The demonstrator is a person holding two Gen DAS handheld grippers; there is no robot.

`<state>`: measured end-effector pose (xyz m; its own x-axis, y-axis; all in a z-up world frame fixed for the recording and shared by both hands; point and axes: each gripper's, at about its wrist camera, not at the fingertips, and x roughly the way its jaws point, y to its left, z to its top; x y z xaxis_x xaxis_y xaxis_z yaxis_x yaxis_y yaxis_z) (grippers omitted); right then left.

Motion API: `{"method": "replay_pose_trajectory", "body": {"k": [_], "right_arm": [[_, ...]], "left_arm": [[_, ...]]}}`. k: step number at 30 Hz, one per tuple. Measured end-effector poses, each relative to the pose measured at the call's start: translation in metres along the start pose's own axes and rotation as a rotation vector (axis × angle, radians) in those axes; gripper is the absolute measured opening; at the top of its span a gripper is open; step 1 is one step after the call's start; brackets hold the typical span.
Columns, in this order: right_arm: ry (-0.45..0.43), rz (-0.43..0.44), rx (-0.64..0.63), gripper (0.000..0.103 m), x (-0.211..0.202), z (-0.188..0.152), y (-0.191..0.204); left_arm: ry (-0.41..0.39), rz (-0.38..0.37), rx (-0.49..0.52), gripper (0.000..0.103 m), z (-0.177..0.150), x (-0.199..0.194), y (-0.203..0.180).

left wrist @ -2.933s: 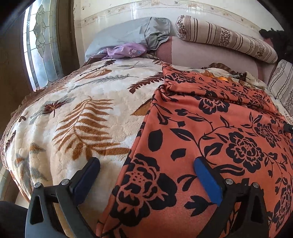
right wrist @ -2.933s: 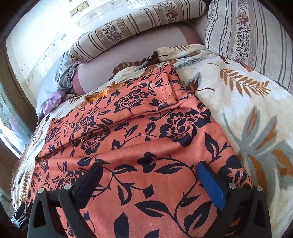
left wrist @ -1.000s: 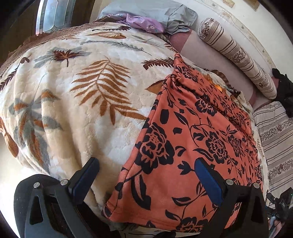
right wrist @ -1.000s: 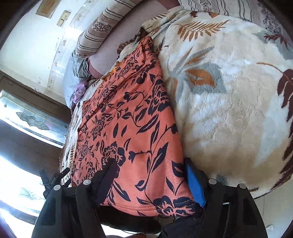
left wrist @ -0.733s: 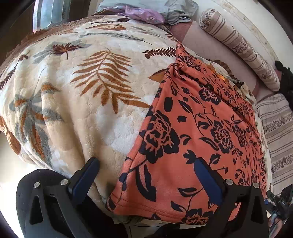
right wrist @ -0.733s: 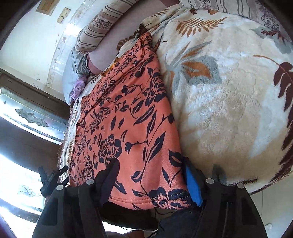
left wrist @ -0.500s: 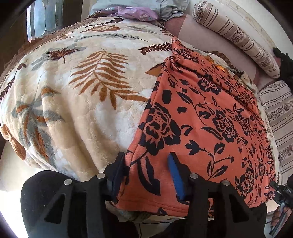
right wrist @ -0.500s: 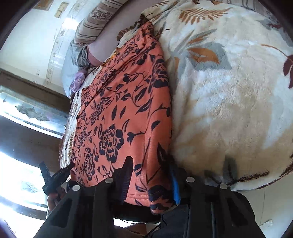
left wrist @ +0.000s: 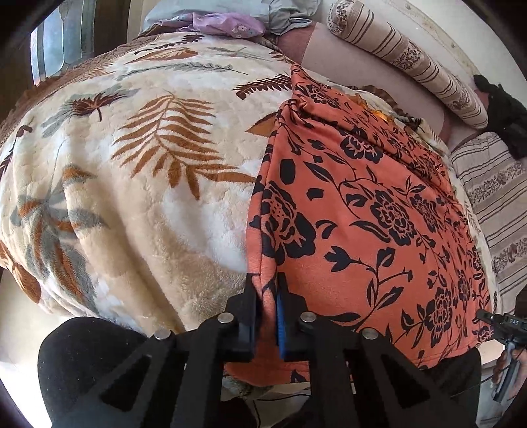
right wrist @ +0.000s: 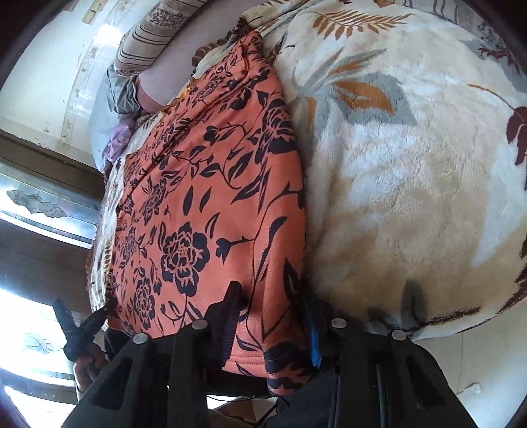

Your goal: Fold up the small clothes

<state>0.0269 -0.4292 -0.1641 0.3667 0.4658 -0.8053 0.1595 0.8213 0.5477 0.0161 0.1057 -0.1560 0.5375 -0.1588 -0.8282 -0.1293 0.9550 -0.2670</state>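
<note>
— Now, the fingers?
— Left gripper (left wrist: 266, 306) is pinched tight on the orange floral garment's (left wrist: 362, 210) near-left hem corner; right gripper (right wrist: 273, 326) is closing on the near-right corner.
— And the cloth?
— Flat on the bed's leaf-print blanket (left wrist: 131, 184), long axis running away toward the pillows (left wrist: 405, 56).

Orange black-flowered garment (left wrist: 362, 204), spread flat, near corners pinched

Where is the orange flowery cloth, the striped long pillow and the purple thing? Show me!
orange flowery cloth (left wrist: 362, 210), left wrist view, on its flat middle.
striped long pillow (left wrist: 405, 59), left wrist view, on the middle of its side.
purple thing (left wrist: 227, 24), left wrist view, on its crumpled top.
</note>
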Motion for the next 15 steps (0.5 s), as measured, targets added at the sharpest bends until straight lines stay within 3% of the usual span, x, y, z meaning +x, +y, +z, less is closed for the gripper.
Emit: {"method": "replay_pose_trajectory", "body": {"k": [5,6,7,9,10,13,15], "right_arm": [[-0.011,0.030,-0.033,0.020,-0.014,0.003,0.016],[-0.012,0.044,-0.032,0.020,-0.015,0.003,0.017],[-0.004,0.064,-0.020,0.023,-0.012,0.005,0.014],[0.026,0.051,0.012,0.024,0.001,0.005,0.007],[0.033,0.054,0.036,0.024,0.007,0.004,0.001],[0.014,0.129,0.075,0.026,0.007,0.003,-0.009],[0.016,0.157,0.064,0.026,0.007,0.003,-0.012]], "left_arm": [[-0.036,-0.046,-0.028,0.009,0.002,-0.013,-0.001],[-0.036,-0.037,-0.030,0.015,0.002,-0.012,-0.003],[-0.026,-0.028,-0.029,0.031,0.002,-0.008,-0.004],[-0.001,-0.030,-0.033,0.052,0.000,0.003,-0.005],[-0.014,-0.029,-0.026,0.054,-0.002,0.004,-0.007],[-0.021,0.011,0.029,0.050,-0.003,0.005,-0.015],[-0.020,0.051,0.053,0.027,-0.002,0.007,-0.015]]}}
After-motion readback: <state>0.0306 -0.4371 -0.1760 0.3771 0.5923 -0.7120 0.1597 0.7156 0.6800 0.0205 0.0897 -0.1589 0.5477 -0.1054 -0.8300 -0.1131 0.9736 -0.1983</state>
